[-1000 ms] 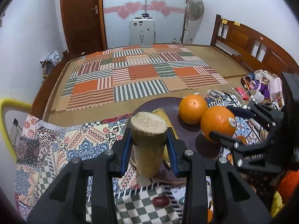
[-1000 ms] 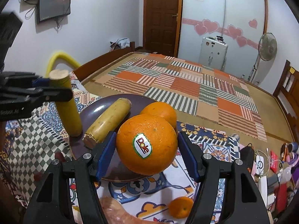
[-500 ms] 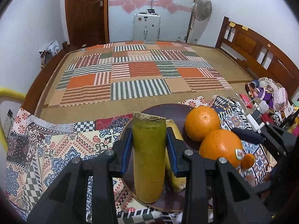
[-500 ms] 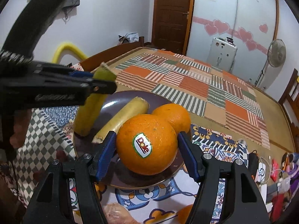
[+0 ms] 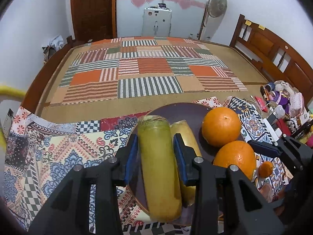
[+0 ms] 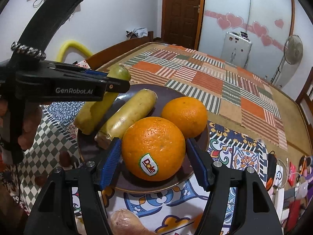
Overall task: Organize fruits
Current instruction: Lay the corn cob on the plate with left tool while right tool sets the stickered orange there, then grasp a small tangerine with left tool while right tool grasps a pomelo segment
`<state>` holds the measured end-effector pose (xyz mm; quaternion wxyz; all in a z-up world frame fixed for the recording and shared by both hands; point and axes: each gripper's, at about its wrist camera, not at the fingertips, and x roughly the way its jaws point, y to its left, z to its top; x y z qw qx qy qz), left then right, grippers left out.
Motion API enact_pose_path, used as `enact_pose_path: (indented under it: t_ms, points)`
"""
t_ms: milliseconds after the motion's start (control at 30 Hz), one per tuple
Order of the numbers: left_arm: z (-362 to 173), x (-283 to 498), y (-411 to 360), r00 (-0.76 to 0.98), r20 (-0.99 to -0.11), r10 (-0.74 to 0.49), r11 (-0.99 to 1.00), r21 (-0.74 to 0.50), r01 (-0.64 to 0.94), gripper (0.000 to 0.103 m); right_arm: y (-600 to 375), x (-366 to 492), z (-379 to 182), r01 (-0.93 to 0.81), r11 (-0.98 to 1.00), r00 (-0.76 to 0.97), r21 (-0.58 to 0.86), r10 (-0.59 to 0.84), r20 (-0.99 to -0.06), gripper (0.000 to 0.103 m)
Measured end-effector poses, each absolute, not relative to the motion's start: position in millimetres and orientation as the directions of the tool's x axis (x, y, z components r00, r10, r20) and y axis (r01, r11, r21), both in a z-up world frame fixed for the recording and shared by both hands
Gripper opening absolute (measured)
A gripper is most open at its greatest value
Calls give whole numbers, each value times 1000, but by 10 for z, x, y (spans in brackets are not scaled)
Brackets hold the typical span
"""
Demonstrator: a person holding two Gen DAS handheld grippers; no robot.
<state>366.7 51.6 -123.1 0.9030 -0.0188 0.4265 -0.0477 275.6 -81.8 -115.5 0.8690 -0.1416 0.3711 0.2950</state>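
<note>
A dark round plate (image 5: 182,109) lies on a patterned cloth. My left gripper (image 5: 155,150) is shut on a yellow-green cane stick (image 5: 158,166). The stick leans forward with its lower end on the plate's left side, beside a second cane stick (image 5: 185,137) that lies flat. In the right wrist view the held stick (image 6: 93,113) slants under the left gripper (image 6: 115,84). My right gripper (image 6: 153,156) is shut on a large orange (image 6: 153,146) with a Dole sticker, low over the plate's (image 6: 166,92) near side. A second orange (image 6: 184,115) sits just behind it.
A small mandarin (image 5: 265,168) lies on the cloth right of the plate. A pinkish lump (image 6: 125,221) lies near my right gripper's base. Toys, cables and packets (image 5: 283,101) crowd the right edge. A striped patchwork mat (image 5: 148,74) covers the bed beyond. A hand (image 6: 29,121) holds the left gripper.
The left gripper came down and tipped the cane stick from upright to a forward lean, bringing it closer to the flat stick. The right gripper and its orange barely moved.
</note>
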Motion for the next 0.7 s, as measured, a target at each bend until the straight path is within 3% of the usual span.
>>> enact_pose_path:
  t_ms: [167, 700]
  points:
    - [-1169, 3583, 518, 643, -761, -83, 996, -47, 73, 36, -835, 2692, -1054, -601, 796, 603, -75, 389, -697, 70]
    - [-783, 2662, 482, 700, -709, -85, 995, -30, 90, 36, -1183, 2152, -691, -545, 837, 678, -57, 399, -618, 70]
